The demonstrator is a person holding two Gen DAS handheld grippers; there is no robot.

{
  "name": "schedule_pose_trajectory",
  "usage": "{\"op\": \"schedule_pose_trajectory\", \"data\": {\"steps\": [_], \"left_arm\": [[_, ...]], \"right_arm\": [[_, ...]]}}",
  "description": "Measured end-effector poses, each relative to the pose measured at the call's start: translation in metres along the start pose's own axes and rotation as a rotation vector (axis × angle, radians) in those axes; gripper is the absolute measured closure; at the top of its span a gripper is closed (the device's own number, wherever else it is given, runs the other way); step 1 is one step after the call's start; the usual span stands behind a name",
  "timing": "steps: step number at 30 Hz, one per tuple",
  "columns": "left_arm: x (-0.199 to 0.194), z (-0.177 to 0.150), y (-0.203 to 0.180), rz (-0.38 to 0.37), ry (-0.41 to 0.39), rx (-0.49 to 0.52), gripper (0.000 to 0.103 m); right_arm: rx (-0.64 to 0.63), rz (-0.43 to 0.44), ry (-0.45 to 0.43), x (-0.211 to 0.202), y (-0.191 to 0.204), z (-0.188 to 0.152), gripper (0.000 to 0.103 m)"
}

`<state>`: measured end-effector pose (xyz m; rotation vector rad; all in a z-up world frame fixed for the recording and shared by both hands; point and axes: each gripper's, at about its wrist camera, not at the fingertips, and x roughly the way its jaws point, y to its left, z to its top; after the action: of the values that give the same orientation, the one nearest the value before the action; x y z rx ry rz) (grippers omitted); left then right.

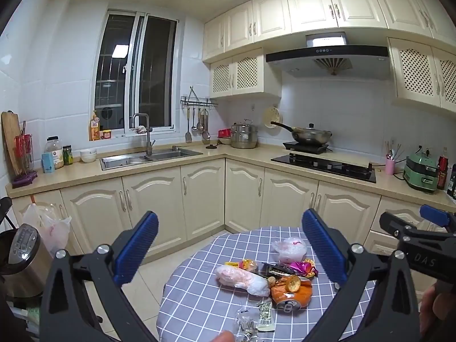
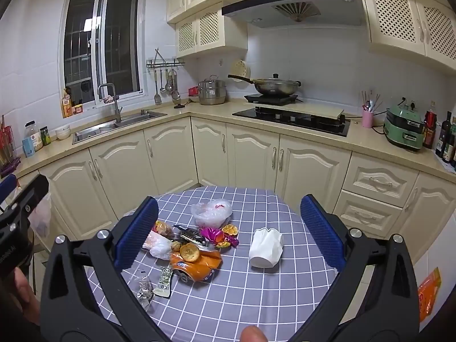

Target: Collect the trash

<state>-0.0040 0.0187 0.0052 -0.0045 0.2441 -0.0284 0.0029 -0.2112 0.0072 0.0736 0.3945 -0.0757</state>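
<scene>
Both claws, left gripper [image 1: 229, 252] and right gripper [image 2: 229, 232], gape empty above the crushed orange can [image 2: 196, 263]; first pick awaits, needing a descent.

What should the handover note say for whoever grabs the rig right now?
Left hand-held gripper: open, empty, above the table's near edge.
Right hand-held gripper: open, empty, same height.
Trash in one pile on the checked tablecloth: crushed orange can, clear plastic bag, purple foil wrapper, small wrappers. White cup lies on its side to the pile's right.
Done: nothing picked up.
Left: collect everything. A plastic bag hangs on the cabinet at left, maybe for the trash.
</scene>
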Motion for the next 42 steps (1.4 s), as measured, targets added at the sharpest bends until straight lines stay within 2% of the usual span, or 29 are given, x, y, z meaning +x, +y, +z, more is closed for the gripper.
{"op": "schedule_pose_trajectory", "data": {"steps": [26,32,38,42], "left_arm": [[0.011,-0.016,-0.004,-0.007,0.042,0.001,0.004],[0.028,-0.035,0.010,0.009,0.125,-0.004,0.004],[0.053,-0.071,0.017,0.021,0.253,0.006,0.004],[0.066,-0.103,0.020,-0.002,0.339,0.015,0.004]], "right_arm": [[0.000,0.026,0.035,0.020,-0.007,-0.003,0.005],[0.001,0.017,0.094,0.035,-0.013,-0.016,0.005],[0.018,0.008,0.182,0.061,-0.023,-0.038,0.005],[0.025,-0.002,0.246,0.077,-0.028,-0.055,0.005]]}}
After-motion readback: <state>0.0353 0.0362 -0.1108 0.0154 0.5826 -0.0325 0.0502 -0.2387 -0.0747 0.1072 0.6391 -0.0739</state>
